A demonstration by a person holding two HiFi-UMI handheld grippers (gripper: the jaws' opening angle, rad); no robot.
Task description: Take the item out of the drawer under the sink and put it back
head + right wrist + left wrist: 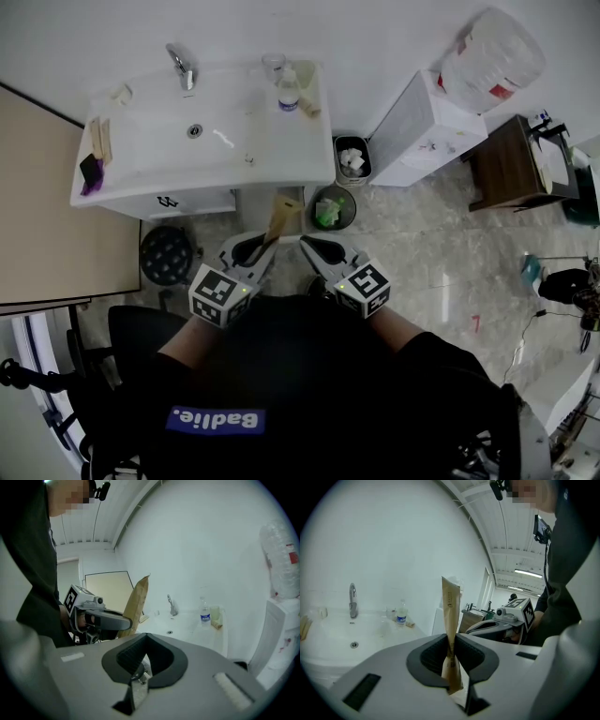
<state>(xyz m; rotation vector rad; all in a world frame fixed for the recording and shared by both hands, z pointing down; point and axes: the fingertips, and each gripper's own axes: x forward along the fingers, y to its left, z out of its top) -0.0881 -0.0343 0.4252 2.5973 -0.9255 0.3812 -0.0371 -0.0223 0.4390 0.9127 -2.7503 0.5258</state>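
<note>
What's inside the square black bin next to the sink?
White crumpled paper fills the top of the bin. Anything underneath it is covered, so I can't tell.

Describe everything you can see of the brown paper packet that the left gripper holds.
The brown paper packet is long, narrow and flat. It looks like kraft paper, with small dark print that is too small to read. Its top edge is a little crumpled. It stands nearly upright in the air, in front of the white sink. The left gripper pinches its lower end between its fingers; nothing else touches it.
</note>
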